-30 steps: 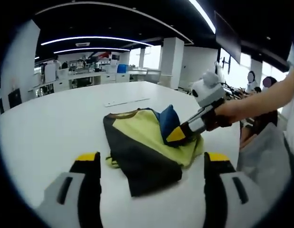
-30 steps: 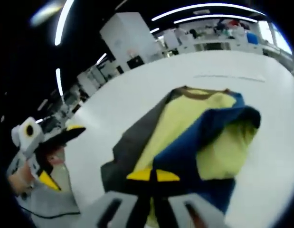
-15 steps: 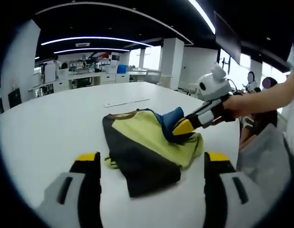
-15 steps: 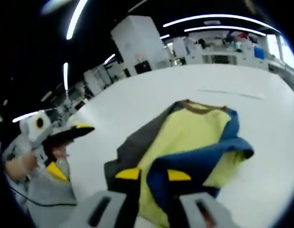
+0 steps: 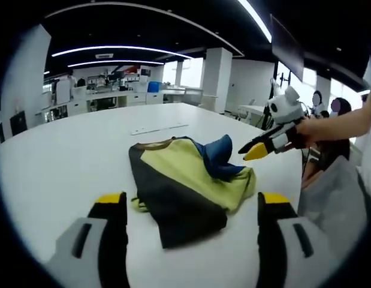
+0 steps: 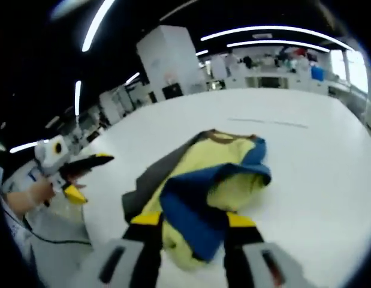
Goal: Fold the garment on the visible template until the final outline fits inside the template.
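Now the garment (image 5: pixel 185 183) lies on the table (image 5: pixel 59 156); right gripper (image 5: pixel 252 152) hovers beside it, spread, empty; left gripper (image 5: pixel 191 207) spread before it.

Right gripper view blurred overall; near hem of the garment (image 6: pixel 203 198) sits behind the right gripper (image 6: pixel 193 220) jaw tips, contact there unclear. In the left gripper view the left gripper (image 5: pixel 193 200) bodies are cut by the bottom edge; template outline on the table (image 5: pixel 59 162) can't be made out; far benches too small to read
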Available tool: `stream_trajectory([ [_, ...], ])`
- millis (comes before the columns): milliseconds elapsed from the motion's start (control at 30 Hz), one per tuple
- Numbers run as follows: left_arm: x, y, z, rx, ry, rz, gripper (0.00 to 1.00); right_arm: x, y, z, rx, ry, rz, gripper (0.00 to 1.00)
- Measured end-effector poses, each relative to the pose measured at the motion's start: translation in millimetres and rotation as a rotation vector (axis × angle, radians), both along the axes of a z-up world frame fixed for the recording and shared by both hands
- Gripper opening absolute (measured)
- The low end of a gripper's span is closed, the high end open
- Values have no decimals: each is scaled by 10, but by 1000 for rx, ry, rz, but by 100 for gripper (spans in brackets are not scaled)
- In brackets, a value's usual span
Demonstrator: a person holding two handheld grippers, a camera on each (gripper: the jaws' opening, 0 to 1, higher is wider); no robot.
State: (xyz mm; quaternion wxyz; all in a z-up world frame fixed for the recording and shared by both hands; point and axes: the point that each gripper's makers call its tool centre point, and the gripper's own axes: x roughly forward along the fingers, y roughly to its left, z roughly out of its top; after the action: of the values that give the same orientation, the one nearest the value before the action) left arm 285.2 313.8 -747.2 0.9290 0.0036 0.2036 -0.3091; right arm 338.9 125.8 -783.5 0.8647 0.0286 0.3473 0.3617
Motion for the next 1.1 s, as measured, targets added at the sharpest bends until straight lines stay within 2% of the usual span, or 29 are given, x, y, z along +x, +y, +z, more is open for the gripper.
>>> stream_trajectory([
  [133, -1, -12, -1, -4, 0, 1, 87, -11, -193, -54, -6, 5, -48, 34],
  [267, -11, -21, -3, -4, 2, -1, 87, -102, -274, -164, -37, 19, -46, 32],
  [433, -14, -15, 0, -4, 3, 2, 87, -220, -266, -276, -63, 37, -18, 30],
  [600, -27, 7, 1, -2, 4, 6, 87, -320, -245, -391, -149, 14, 42, 24],
  [700, -26, 14, -1, -2, 5, 11, 87, -301, -252, -464, -156, 39, 20, 19],
  [967, -41, 55, -11, -4, 7, 21, 86, -246, -212, -475, -149, 35, 16, 10],
  [1033, -42, 61, -14, -5, 7, 21, 86, -230, -219, -461, -151, 26, 8, 2],
  [1100, -44, 64, -14, -6, 8, 23, 86, -212, -236, -430, -131, 31, -13, 0],
])
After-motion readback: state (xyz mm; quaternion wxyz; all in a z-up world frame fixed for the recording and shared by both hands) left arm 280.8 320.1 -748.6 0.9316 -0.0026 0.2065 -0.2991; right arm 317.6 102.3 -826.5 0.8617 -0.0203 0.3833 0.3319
